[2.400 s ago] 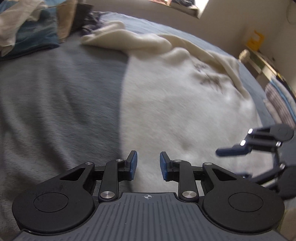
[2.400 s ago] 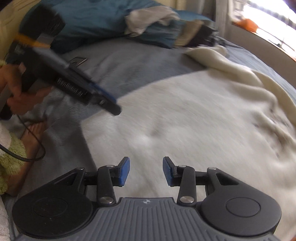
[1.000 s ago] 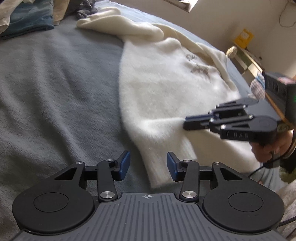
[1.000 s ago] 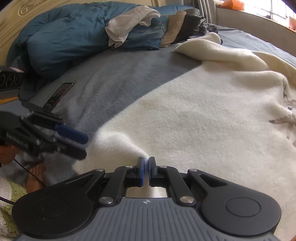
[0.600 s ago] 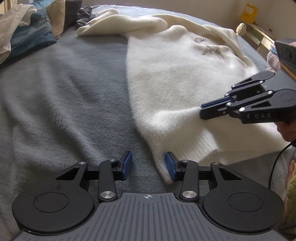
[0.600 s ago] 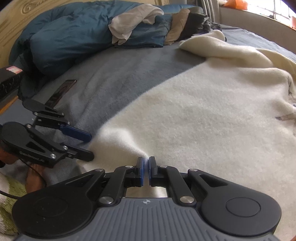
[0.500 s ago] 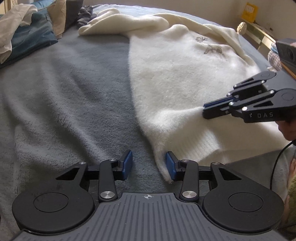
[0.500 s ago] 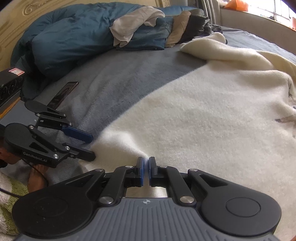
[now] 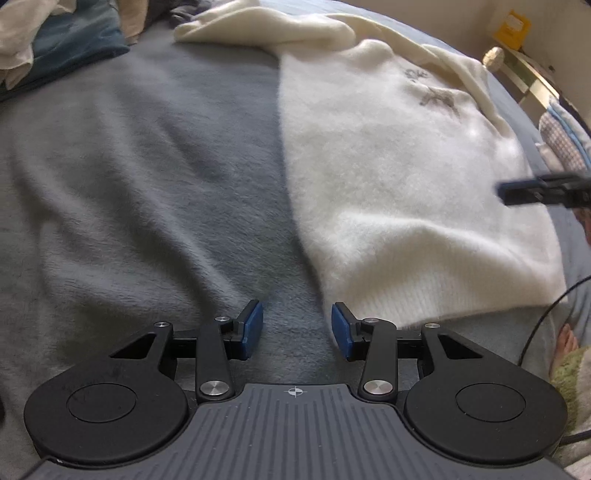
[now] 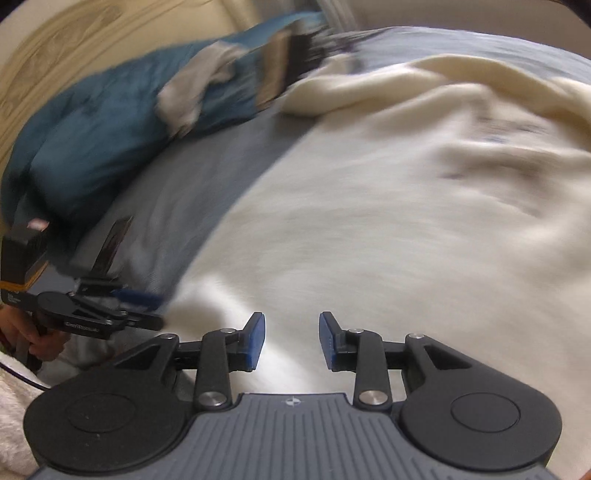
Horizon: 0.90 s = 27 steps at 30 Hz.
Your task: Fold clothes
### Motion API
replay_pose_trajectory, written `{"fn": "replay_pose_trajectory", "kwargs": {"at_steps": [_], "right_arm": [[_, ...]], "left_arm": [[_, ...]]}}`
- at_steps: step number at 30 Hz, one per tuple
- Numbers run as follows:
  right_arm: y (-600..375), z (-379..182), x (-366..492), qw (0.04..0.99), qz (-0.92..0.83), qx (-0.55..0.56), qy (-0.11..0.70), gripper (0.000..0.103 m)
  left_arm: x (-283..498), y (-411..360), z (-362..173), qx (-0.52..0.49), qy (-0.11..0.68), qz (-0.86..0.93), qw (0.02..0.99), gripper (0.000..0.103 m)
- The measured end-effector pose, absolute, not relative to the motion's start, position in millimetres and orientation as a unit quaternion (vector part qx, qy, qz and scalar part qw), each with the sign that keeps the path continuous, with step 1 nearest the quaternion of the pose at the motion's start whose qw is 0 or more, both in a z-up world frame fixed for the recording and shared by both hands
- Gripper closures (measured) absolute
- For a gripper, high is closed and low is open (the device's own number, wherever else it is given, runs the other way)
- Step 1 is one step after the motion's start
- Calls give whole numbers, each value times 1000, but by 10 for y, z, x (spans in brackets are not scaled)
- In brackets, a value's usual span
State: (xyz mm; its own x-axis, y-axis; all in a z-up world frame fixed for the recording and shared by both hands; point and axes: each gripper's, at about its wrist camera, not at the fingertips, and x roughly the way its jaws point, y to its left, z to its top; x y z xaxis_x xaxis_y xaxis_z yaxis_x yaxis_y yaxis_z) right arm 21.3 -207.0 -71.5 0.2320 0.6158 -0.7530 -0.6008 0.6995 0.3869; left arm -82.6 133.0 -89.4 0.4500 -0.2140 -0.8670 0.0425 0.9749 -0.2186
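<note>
Cream fleece sweater (image 9: 388, 177) lies flat on the grey bed blanket (image 9: 147, 166), my right gripper (image 10: 291, 341) just sprung open off it and my left gripper (image 9: 296, 328) gaping beside its hem, so a careless regrasp could bunch the hem

A cream-white fluffy sweater (image 9: 388, 177) lay spread flat on the grey blanket of the bed (image 9: 147, 184), on the right side of the left wrist view. Its ribbed hem (image 9: 443, 295) lay at the near edge, slightly rumpled. One sleeve (image 9: 266, 26) stretched away to the far left, bunched in soft folds. A small grey motif (image 9: 439, 98) marked the chest at the far right. In the right wrist view the sweater (image 10: 388, 221) was blurred.
</note>
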Motion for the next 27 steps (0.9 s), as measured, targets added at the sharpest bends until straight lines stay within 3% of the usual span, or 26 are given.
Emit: {"fn": "replay_pose_trajectory", "kwargs": {"at_steps": [5,14,17,21,27], "right_arm": [[-2425,-692,-11,791,358,-22,496,69],[-2056,-890,-305,773,403,-157,464,70],[-1941,-1000,-352,773,398,-205,449,77],[-1916,-990,-365,788,379,-219,432,103],[-1951,-907,-334,800,372,-194,428,103]], "left_arm": [[-818,1298,-710,-61,496,-71,863,62],[-614,623,-666,-2,457,-153,876,62],[-548,385,-768,34,452,-168,876,62],[-565,193,-870,87,442,-166,877,62],[-574,202,-889,90,433,-167,881,62]]}}
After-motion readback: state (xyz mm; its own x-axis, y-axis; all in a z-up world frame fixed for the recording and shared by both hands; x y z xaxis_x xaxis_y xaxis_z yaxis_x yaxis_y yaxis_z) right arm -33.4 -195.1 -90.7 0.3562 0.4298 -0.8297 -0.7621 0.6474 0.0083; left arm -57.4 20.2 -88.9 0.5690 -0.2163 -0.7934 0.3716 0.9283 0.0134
